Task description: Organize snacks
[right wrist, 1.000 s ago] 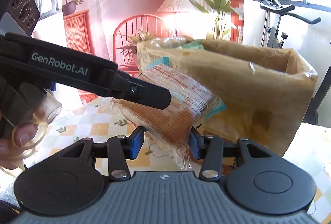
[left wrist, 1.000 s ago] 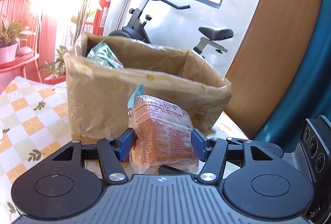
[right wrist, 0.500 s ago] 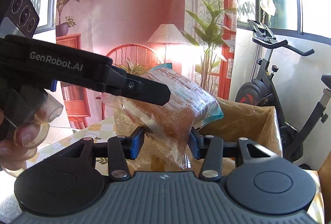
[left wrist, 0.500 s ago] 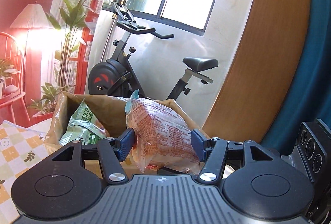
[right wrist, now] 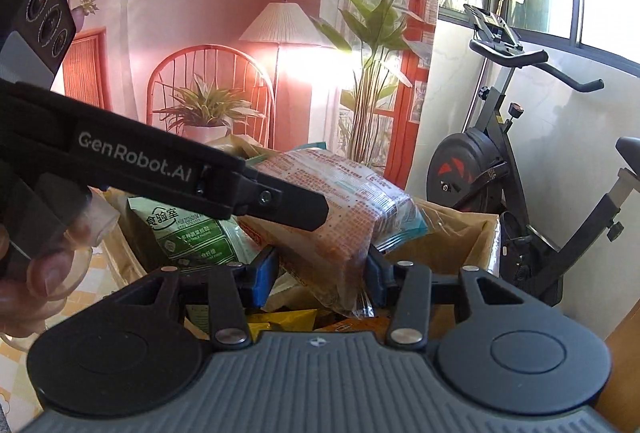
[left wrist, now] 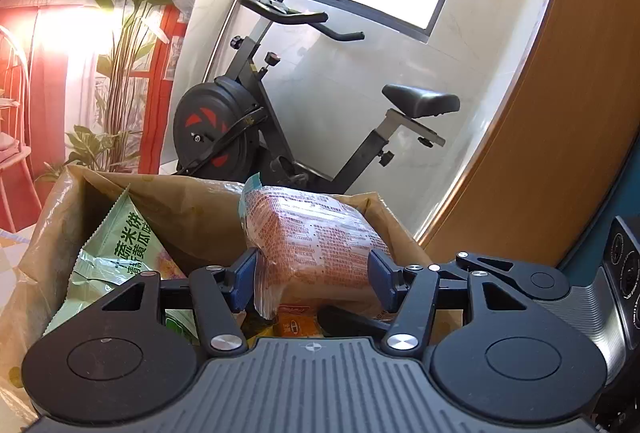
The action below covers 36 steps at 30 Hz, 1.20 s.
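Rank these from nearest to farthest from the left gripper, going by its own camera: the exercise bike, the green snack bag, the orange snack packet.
1. Orange snack packet: between the left gripper fingers, over the box.
2. Green snack bag: just left, inside the brown cardboard box.
3. Exercise bike: behind the box, by the white wall.

Exercise bike (left wrist: pixel 256 121), floor lamp (right wrist: pixel 282 21), tall plant (right wrist: pixel 376 33).
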{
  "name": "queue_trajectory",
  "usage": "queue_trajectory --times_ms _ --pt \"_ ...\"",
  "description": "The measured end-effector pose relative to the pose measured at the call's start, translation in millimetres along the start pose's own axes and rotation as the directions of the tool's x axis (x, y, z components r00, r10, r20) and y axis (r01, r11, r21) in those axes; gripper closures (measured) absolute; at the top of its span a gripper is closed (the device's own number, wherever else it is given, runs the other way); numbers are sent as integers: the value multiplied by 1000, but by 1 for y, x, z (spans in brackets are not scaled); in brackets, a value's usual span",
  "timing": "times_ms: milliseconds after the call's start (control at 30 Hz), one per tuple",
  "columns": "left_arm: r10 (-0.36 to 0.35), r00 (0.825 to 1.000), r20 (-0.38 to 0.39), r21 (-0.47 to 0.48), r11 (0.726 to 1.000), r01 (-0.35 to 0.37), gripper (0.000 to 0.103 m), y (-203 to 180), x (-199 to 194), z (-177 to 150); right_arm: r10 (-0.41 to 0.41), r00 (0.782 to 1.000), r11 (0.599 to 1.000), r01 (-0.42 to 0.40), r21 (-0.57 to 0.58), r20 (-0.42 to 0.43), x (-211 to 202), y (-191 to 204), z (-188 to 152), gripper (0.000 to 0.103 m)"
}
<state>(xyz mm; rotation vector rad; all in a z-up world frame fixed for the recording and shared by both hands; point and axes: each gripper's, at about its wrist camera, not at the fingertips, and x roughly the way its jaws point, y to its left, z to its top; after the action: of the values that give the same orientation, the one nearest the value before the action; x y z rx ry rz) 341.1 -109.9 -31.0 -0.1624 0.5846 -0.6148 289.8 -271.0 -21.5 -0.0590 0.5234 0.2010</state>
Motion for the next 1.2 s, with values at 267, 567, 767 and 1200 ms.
queue_trajectory --times_ms 267,567,767,1200 --pt "90 996 -3 5 996 -90 28 6 -3 -4 -60 997 997 62 40 -55 -2 -11 -14 37" --pt "209 977 45 65 975 -211 15 4 -45 7 -106 994 979 107 173 -10 -41 -15 -16 15" --pt "271 959 88 93 956 -278 13 -4 -75 9 -136 990 968 122 221 48 -73 -6 -11 8" --pt "416 876 245 238 850 -471 11 -57 -135 -1 -210 970 946 169 275 126 -135 18 -2 3"
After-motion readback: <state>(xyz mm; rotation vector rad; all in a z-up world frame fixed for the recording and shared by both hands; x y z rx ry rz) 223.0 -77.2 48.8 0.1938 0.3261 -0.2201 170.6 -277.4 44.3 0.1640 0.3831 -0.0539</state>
